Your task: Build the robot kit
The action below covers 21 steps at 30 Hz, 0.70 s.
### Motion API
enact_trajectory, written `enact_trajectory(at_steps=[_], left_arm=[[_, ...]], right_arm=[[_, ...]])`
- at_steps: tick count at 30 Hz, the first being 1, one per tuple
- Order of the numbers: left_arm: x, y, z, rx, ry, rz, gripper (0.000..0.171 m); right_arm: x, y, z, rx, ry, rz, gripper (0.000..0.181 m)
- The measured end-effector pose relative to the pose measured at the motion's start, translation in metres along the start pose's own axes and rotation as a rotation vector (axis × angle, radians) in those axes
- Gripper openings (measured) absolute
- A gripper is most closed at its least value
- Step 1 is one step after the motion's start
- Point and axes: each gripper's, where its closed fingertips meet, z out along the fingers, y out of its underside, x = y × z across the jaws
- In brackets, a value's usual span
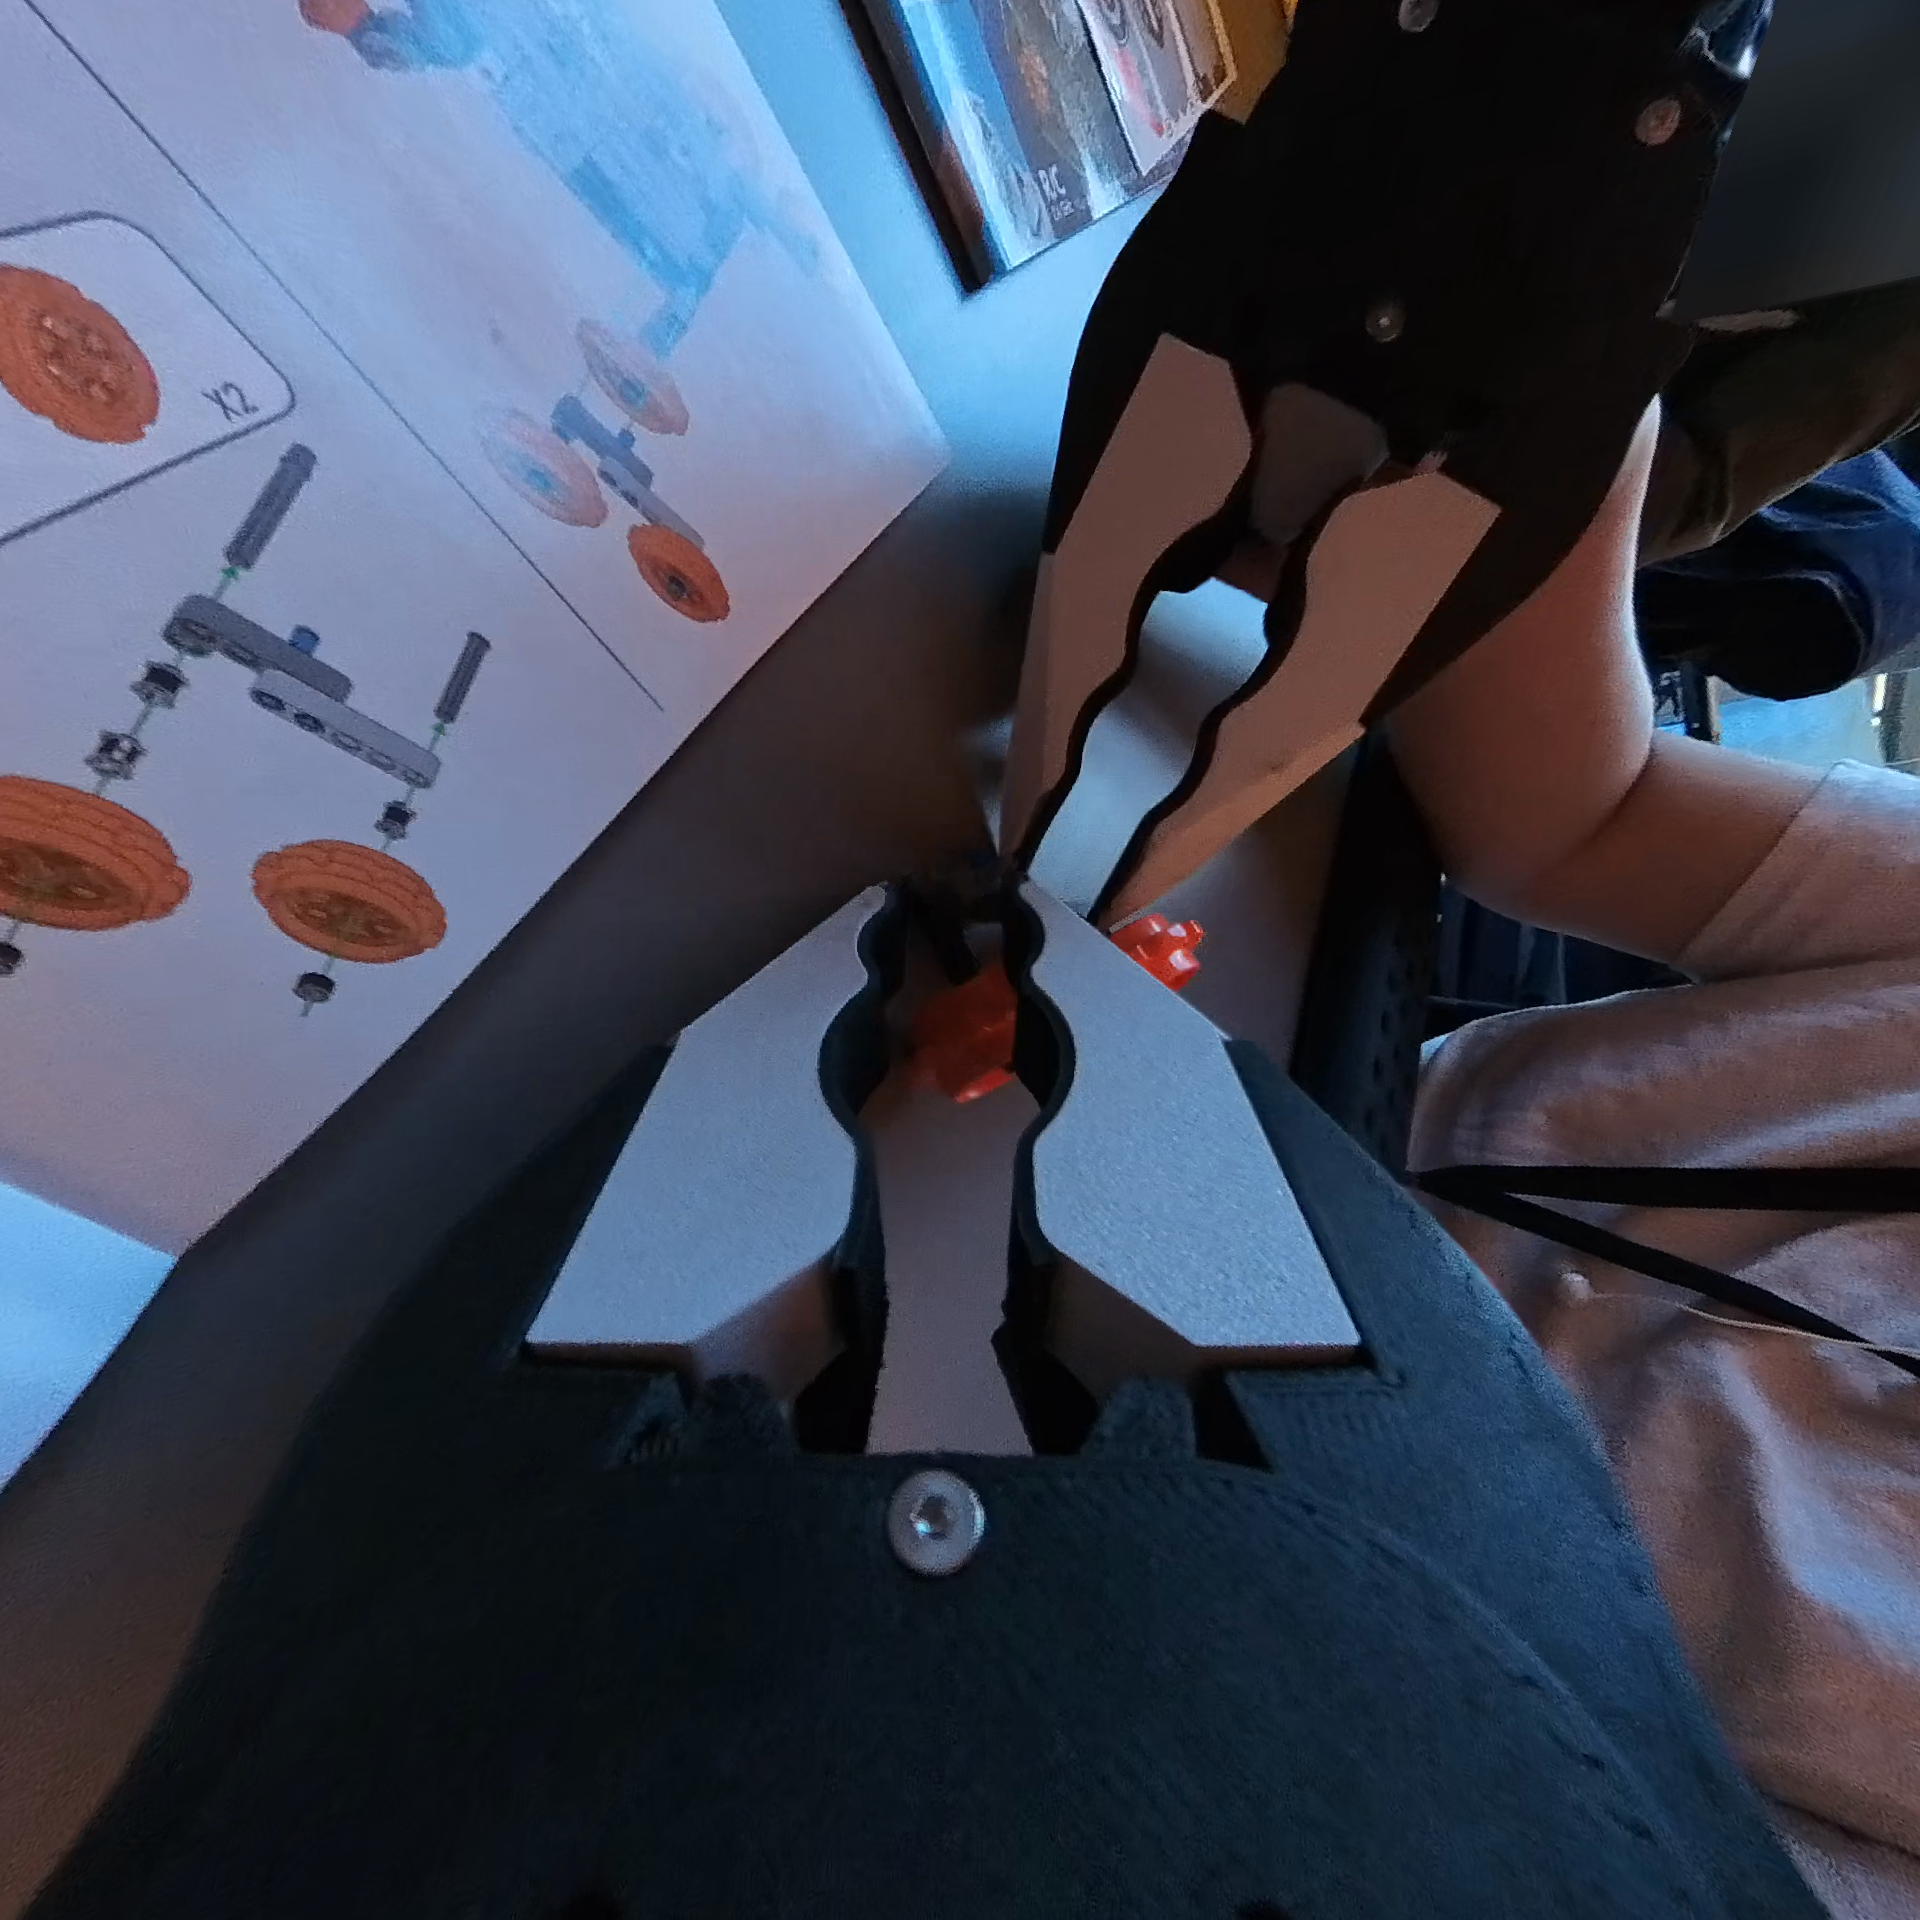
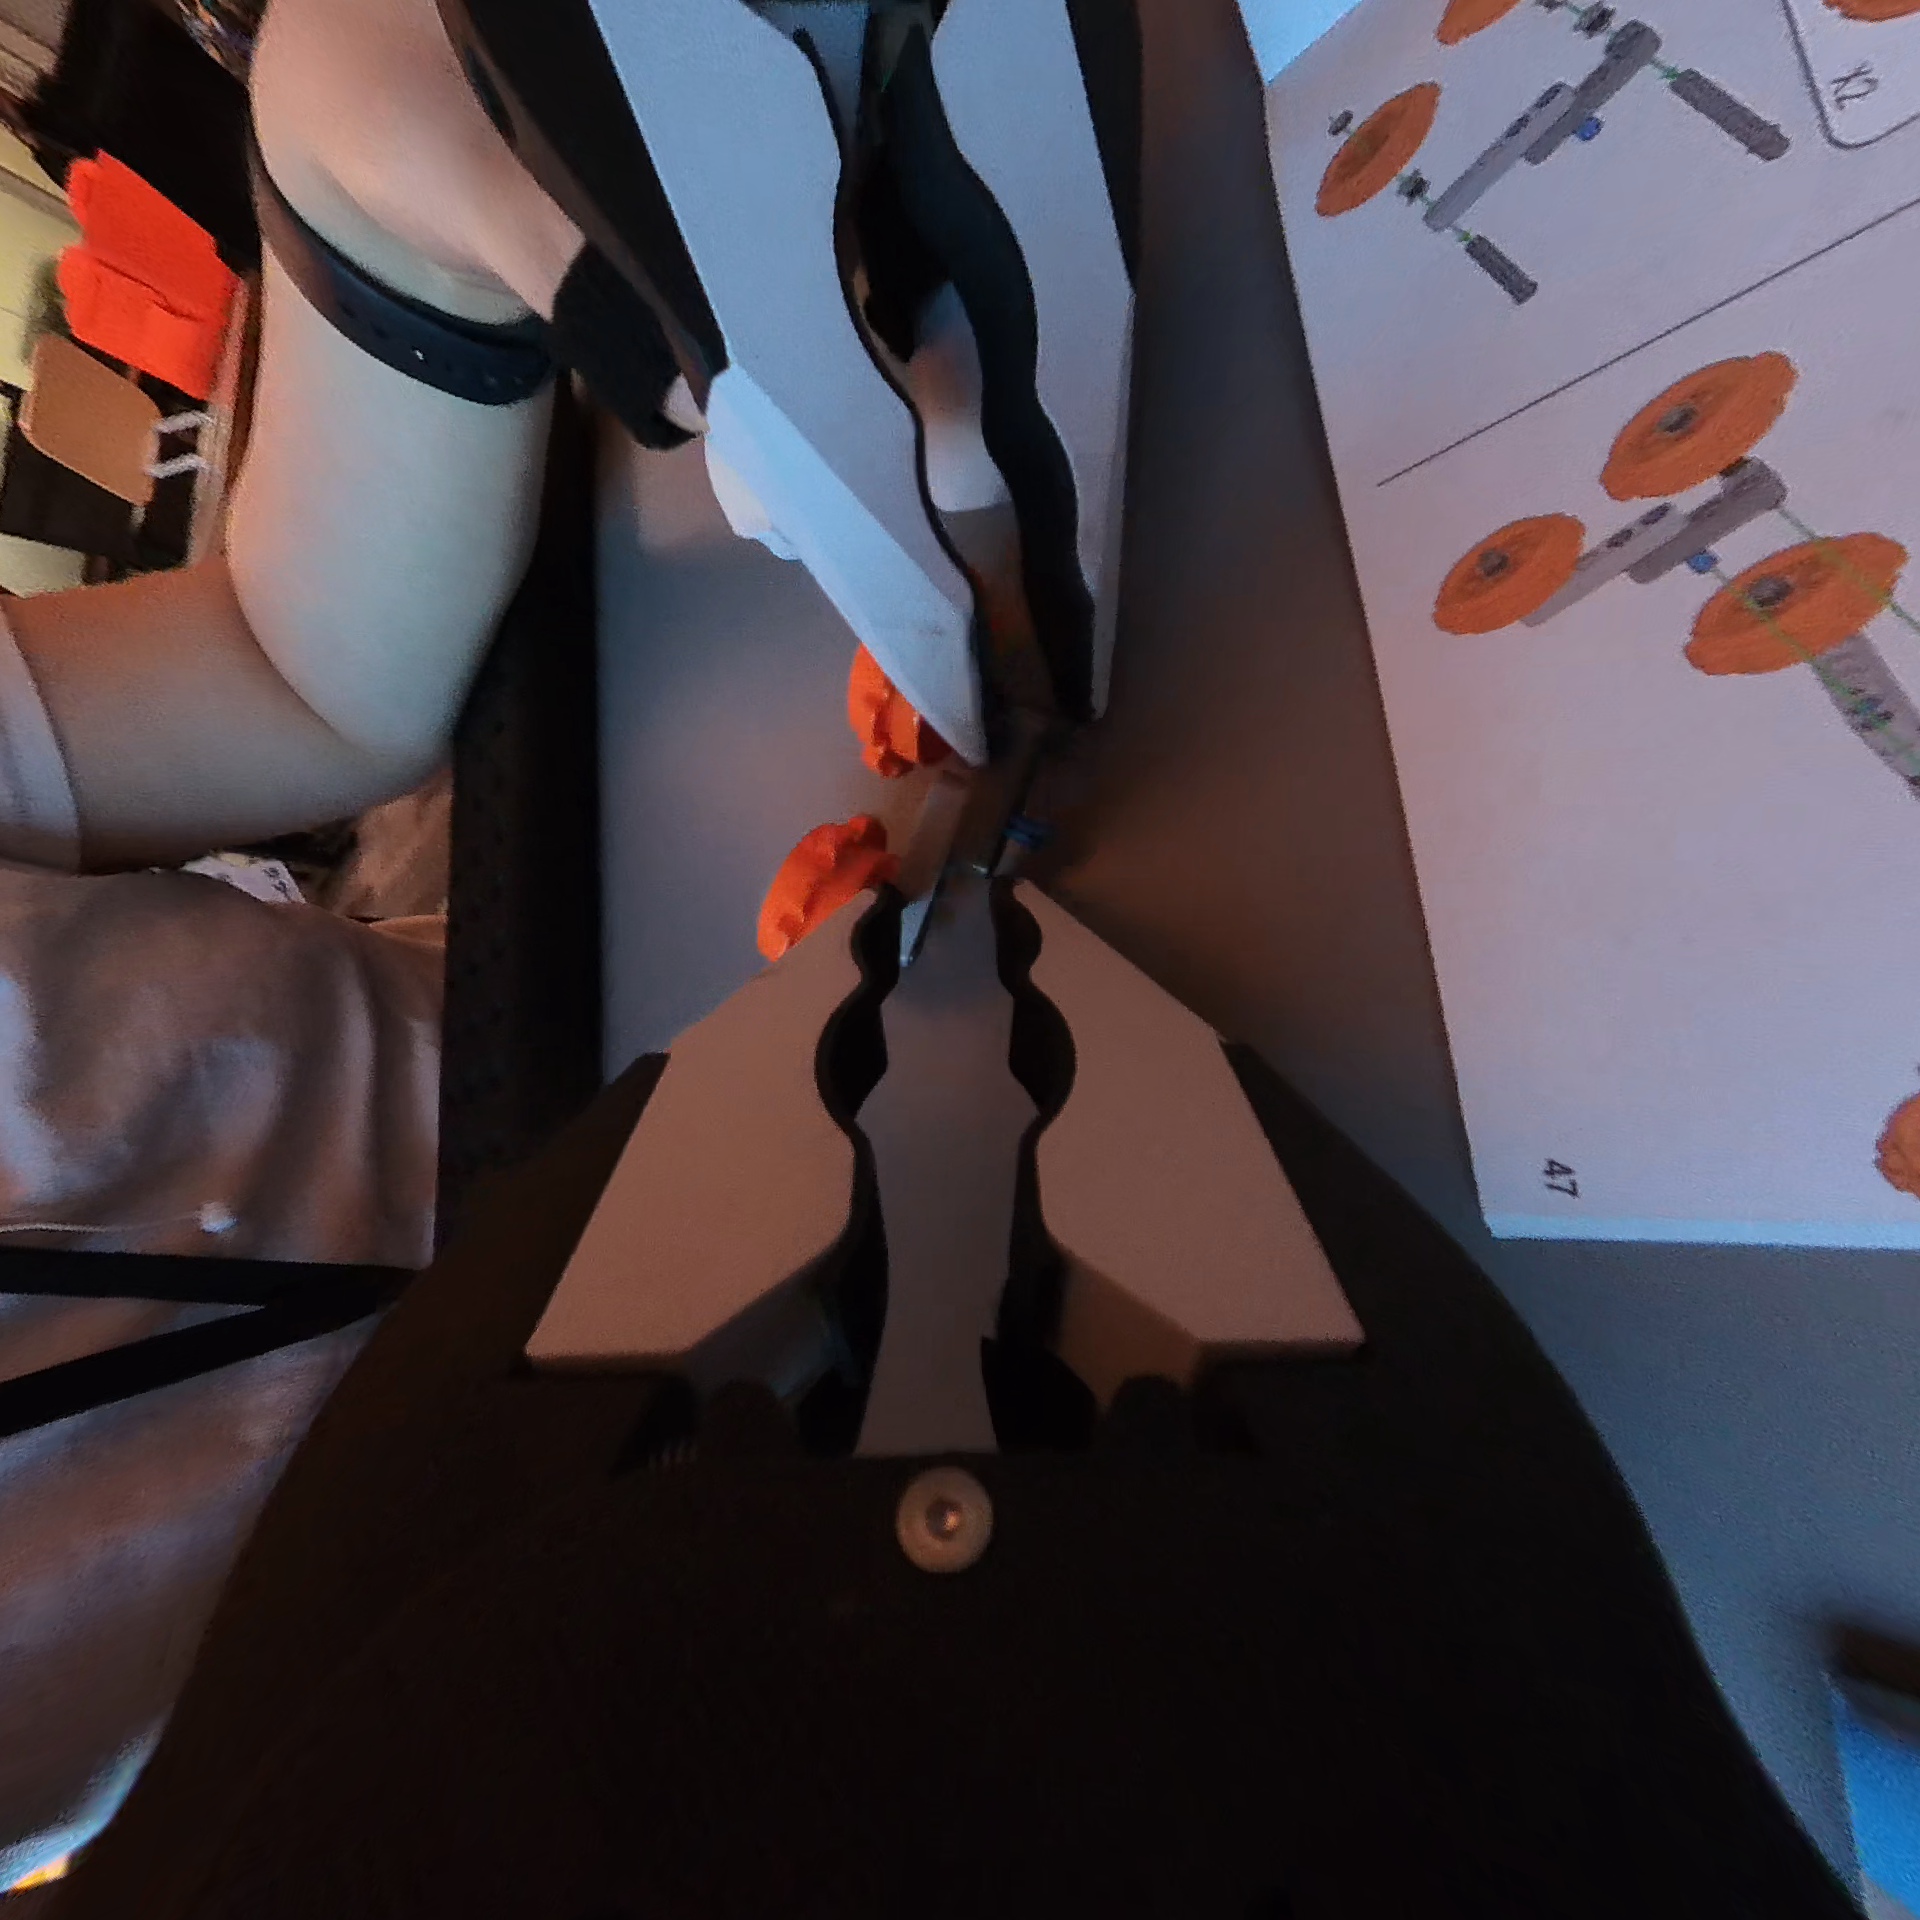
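Wheels (image 1: 961,1039) on the tiny rigid axle assembly look fiddly: both hand-held grippers, left (image 1: 961,899) and right (image 2: 951,894), pinch its beam, jaws narrow.

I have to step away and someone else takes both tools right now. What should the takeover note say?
Left tongs: nearly closed on a small dark axle-and-beam toy assembly; an orange plastic toothed wheel sits between its fingers.
Right tongs: tips meet the same assembly from the opposite side, narrowly apart around a thin grey piece; firm grip unclear.
A second orange toothed wheel sits beside the tips.
The open white instruction booklet lies on the grey table.
Whether the wheels are fully seated cannot be told.
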Motion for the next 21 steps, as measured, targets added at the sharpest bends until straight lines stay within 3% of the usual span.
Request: enact_trajectory(at_steps=[8,13,15,18,19,21], left_arm=[[0.024,-0.035,-0.026,0.195,-0.043,0.222,0.027],[0.045,-0.055,-0.046,0.336,-0.129,0.427,0.026],[0.054,-0.061,-0.053,0.393,-0.163,0.493,0.028],[0.073,-0.064,-0.066,0.436,-0.215,0.569,0.036],[0.083,-0.063,-0.072,0.455,-0.230,0.587,0.039],[0.103,-0.058,-0.087,0.531,-0.282,0.641,0.040]], right_arm=[[-0.003,0.003,-0.003,-0.020,0.005,-0.041,0.019],[0.006,-0.017,-0.036,0.127,0.081,-0.095,0.019],[0.012,-0.038,-0.059,0.258,0.192,-0.214,0.018],[0.020,-0.076,-0.115,0.516,0.607,-0.581,0.022],[0.013,-0.083,-0.129,0.593,0.698,-0.679,0.031],[0.005,-0.088,-0.140,0.645,0.759,-0.742,0.041]])
